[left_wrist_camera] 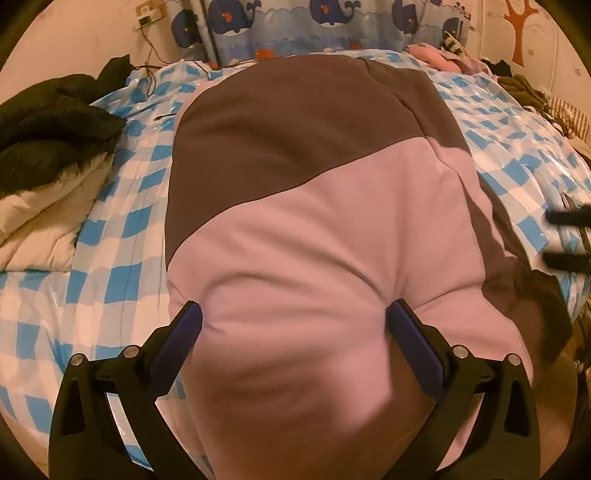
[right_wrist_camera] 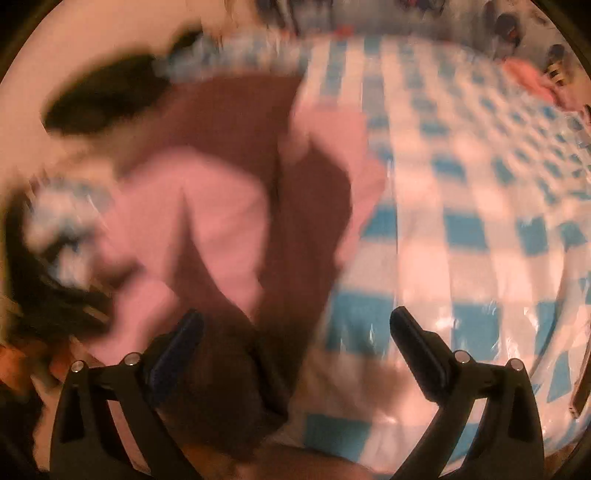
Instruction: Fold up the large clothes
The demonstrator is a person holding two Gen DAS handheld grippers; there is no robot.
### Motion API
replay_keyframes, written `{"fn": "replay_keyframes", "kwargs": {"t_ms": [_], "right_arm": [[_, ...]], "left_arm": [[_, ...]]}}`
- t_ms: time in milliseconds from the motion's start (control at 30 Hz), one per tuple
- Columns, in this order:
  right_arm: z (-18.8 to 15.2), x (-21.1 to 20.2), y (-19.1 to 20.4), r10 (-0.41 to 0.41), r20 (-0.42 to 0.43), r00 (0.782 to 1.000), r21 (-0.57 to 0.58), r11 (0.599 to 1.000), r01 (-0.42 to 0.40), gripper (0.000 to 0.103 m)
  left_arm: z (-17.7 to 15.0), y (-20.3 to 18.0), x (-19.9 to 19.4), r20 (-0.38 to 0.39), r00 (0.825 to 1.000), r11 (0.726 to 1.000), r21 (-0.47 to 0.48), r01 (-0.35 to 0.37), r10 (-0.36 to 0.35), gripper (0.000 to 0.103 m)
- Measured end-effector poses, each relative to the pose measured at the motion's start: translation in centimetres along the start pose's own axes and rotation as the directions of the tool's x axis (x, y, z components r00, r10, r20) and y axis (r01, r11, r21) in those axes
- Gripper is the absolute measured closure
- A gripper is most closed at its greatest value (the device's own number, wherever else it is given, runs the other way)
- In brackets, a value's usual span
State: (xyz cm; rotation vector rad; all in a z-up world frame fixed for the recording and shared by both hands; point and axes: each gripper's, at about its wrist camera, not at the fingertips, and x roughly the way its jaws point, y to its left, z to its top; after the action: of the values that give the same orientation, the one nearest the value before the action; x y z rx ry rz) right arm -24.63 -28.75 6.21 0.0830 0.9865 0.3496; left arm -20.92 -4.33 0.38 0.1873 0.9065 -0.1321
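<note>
A pink-and-brown garment (left_wrist_camera: 325,236) lies mid-bed on a blue-checked plastic sheet (left_wrist_camera: 122,221). Left of the garment – a black coat (left_wrist_camera: 55,125); beyond it, a whale-print curtain (left_wrist_camera: 332,26). The left tool (left_wrist_camera: 293,323) and right tool (right_wrist_camera: 295,328) both gape – empty, above the garment.

Pink and dark brown garment (left_wrist_camera: 314,229) centre frame, blue-and-white checked bed cover (left_wrist_camera: 122,236) beneath, black and cream jacket (left_wrist_camera: 48,147) at left, navy whale-print curtain (left_wrist_camera: 325,26) along top
</note>
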Motion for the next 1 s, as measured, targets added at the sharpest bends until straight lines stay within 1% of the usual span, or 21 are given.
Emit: {"fn": "replay_keyframes", "kwargs": {"t_ms": [33, 67, 100, 133, 167, 200, 233, 300, 367, 433, 467, 533, 600, 667, 733, 767, 800, 833, 867, 900, 1000], "right_arm": [[0.1, -0.8, 0.5, 0.02, 0.049, 0.999, 0.005, 1.0, -0.02, 0.006], [0.0, -0.9, 1.0, 0.014, 0.072, 0.997, 0.0, 1.0, -0.015, 0.006], [-0.2, 0.3, 1.7, -0.011, 0.051, 0.999, -0.021, 1.0, 0.012, 0.006], [-0.5, 2.1, 2.0, -0.049, -0.008, 0.999, -0.046, 0.998, 0.049, 0.006], [-1.1, 4.0, 2.1, -0.102, -0.069, 0.992, -0.075, 0.992, 0.097, 0.006], [-1.9, 6.3, 1.3, -0.066, -0.098, 0.993, -0.051, 0.997, 0.061, 0.006], [-2.3, 7.4, -0.3, 0.025, -0.114, 0.993, 0.049, 0.999, -0.02, 0.006], [-2.7, 7.5, -2.1, 0.122, -0.137, 0.983, 0.15, 0.983, -0.101, 0.006], [-2.2, 6.1, -1.8, 0.098, -0.14, 0.985, 0.119, 0.99, -0.082, 0.006], [-1.1, 4.3, -1.4, 0.065, -0.109, 0.992, 0.104, 0.993, -0.054, 0.006], [0.0, 2.7, -0.9, 0.049, -0.046, 0.998, 0.095, 0.994, -0.044, 0.006], [2.2, 1.0, -0.5, 0.074, 0.044, 0.996, 0.098, 0.992, -0.078, 0.006], [4.7, 0.5, 0.4, 0.065, 0.107, 0.992, 0.086, 0.994, -0.074, 0.006], [7.5, 1.6, 1.8, 0.057, 0.126, 0.99, 0.066, 0.996, -0.066, 0.006], [8.7, 3.8, 2.4, 0.037, 0.111, 0.993, 0.05, 0.998, -0.043, 0.006], [8.8, 5.3, 2.4, 0.007, 0.081, 0.997, 0.045, 0.999, -0.011, 0.006], [8.6, 8.3, 2.3, -0.031, 0.014, 0.999, 0.039, 0.999, 0.03, 0.006], [8.0, 10.3, 1.7, -0.008, -0.022, 1.0, 0.059, 0.998, 0.009, 0.006], [7.7, 11.3, 0.4, 0.053, -0.037, 0.998, 0.121, 0.992, -0.048, 0.006], [7.7, 11.2, -0.4, 0.083, -0.047, 0.995, 0.155, 0.985, -0.075, 0.006], [7.4, 8.7, -1.1, 0.086, -0.041, 0.996, 0.156, 0.985, -0.078, 0.006]], "left_arm": [[-0.1, -0.2, 0.1, 0.006, 1.0, 1.0, 0.002, -0.011, 0.011, 0.006], [-0.1, -0.4, 0.0, 0.01, 1.0, 1.0, 0.004, -0.022, 0.022, 0.006], [-0.1, -0.4, 0.0, 0.011, 1.0, 1.0, 0.001, -0.026, 0.026, 0.006], [-0.1, -0.4, 0.0, 0.011, 1.0, 1.0, -0.003, -0.027, 0.027, 0.006], [-0.1, -0.4, 0.0, 0.01, 1.0, 1.0, -0.004, -0.025, 0.025, 0.007], [-0.3, -0.7, -0.1, 0.008, 0.999, 0.999, 0.023, -0.038, 0.038, 0.007], [-0.5, -1.0, -0.3, 0.016, 0.999, 0.998, 0.047, -0.051, 0.05, 0.007], [-0.7, -0.8, -1.4, 0.033, 0.999, 0.999, 0.035, -0.035, 0.033, 0.007], [-1.0, -0.5, -2.4, 0.053, 0.998, 0.999, 0.025, -0.035, 0.033, 0.007], [-1.3, -0.3, -2.9, 0.069, 0.997, 0.999, 0.014, -0.037, 0.036, 0.007], [-1.5, -0.2, -2.9, 0.069, 0.997, 0.999, 0.006, -0.035, 0.035, 0.007], [-1.5, 0.3, -2.4, 0.054, 0.999, 1.0, -0.029, -0.002, 0.004, 0.007], [-1.5, 0.5, -2.3, 0.058, 0.998, 0.999, -0.044, 0.005, -0.003, 0.007], [-1.6, 0.5, -2.2, 0.066, 0.998, 0.999, -0.039, 0.002, 0.001, 0.007], [-1.8, 0.8, -2.2, 0.071, 0.997, 0.999, -0.046, 0.011, -0.007, 0.007], [-1.8, 0.9, -2.2, 0.071, 0.997, 0.999, -0.05, 0.017, -0.014, 0.007], [-1.8, 1.1, -2.3, 0.072, 0.997, 0.998, -0.055, 0.026, -0.022, 0.007], [-1.8, 1.1, -2.3, 0.072, 0.997, 0.998, -0.057, 0.036, -0.032, 0.007], [-1.9, 1.1, -2.3, 0.069, 0.997, 0.997, -0.057, 0.044, -0.04, 0.007], [-1.8, 1.1, -2.5, 0.064, 0.997, 0.998, -0.046, 0.046, -0.043, 0.007], [-1.6, 1.5, -3.7, 0.074, 0.996, 0.998, -0.035, 0.06, -0.057, 0.007]]}}
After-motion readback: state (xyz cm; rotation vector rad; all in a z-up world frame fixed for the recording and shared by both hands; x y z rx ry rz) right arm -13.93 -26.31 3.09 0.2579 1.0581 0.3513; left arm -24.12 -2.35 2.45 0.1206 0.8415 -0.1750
